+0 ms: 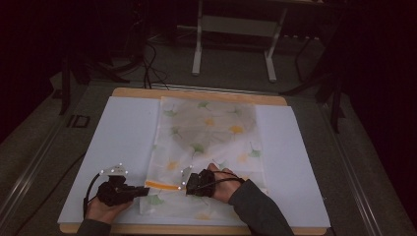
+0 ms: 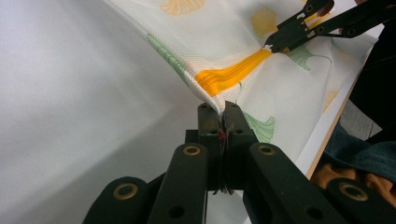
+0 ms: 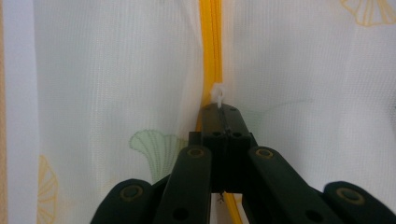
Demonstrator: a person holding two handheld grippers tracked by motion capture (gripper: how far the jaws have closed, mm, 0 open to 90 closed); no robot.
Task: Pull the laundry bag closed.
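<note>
Mesh bag [image 1: 209, 147] with ginkgo-leaf print, spread flat on a white board [image 1: 118, 142] over the tabletop [image 1: 196, 94], orange zipper [image 1: 161, 185] running across its near end. Left tool [image 1: 145, 189] clamped on the bag's fabric at the zipper's end, corner lifted off the board and drawn taut. Right tool [image 1: 186, 186] pinched shut on the small white zipper pull [image 3: 217, 93], farther along the orange tape and apart from the left tool. Seen from the left gripper view: right tool [image 2: 272, 45] at the far end of the orange strip [image 2: 233, 74], fabric stretched between the two.

Step in hand, by the look of it: running the slider along the zipper. To do it well: keep the left grip fixed as an anchor, hold the tape straight and taut, pull in line with the teeth rather than upward or sideways. Slow, even travel, since loose mesh beside the teeth could bunch and jam the slider. Firm pinch on the pull, a small tab and likely to slip.
</note>
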